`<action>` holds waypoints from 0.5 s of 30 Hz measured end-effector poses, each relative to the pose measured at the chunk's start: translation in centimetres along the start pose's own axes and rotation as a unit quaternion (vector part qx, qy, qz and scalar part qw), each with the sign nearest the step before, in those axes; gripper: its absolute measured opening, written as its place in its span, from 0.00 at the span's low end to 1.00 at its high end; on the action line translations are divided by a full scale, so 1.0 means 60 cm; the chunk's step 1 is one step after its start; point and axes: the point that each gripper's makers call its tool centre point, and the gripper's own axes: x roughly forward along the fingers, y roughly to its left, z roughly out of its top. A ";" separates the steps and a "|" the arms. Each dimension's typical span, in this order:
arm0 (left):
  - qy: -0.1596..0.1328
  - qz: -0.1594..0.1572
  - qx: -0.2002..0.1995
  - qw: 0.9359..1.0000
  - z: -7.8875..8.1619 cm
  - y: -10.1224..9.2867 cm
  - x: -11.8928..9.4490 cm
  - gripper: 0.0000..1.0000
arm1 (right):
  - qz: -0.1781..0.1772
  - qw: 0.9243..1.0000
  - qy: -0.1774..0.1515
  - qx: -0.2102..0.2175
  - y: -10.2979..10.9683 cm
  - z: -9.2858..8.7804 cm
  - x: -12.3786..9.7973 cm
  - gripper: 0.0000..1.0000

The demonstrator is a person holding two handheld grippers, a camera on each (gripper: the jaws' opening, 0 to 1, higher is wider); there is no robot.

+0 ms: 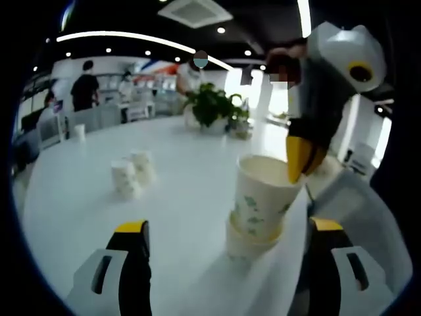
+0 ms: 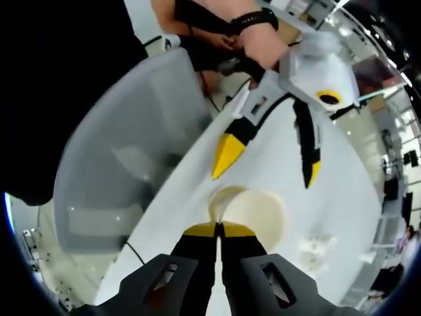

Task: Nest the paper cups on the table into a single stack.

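The right claw [image 1: 299, 161] pinches the rim of the top cup [image 1: 263, 194] sitting in the stack [image 1: 253, 234] on the white desk [image 1: 191, 178], the left claw [image 1: 227, 234] is wide open, so push straight down gently.

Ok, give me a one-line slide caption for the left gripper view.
Right gripper pinches the rim of the top paper cup on the near stack, loose cups waiting beyond.

Ahead of our left gripper we see a broad glossy white table [image 1: 184, 164], a leafy green potted plant [image 1: 212, 105] at its far edge, curved white ceiling light strips [image 1: 131, 36] overhead
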 end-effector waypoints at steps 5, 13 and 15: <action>-0.001 0.001 -0.006 1.000 -0.005 0.002 0.000 1.00 | 0.008 1.000 0.001 -0.005 0.003 -0.001 0.018 0.00; -0.002 0.003 -0.013 1.000 -0.010 0.007 0.001 1.00 | 0.017 1.000 0.011 -0.006 0.001 -0.018 0.045 0.00; -0.001 0.004 -0.013 1.000 -0.013 0.008 0.001 1.00 | 0.018 1.000 0.011 -0.011 0.002 -0.019 0.050 0.00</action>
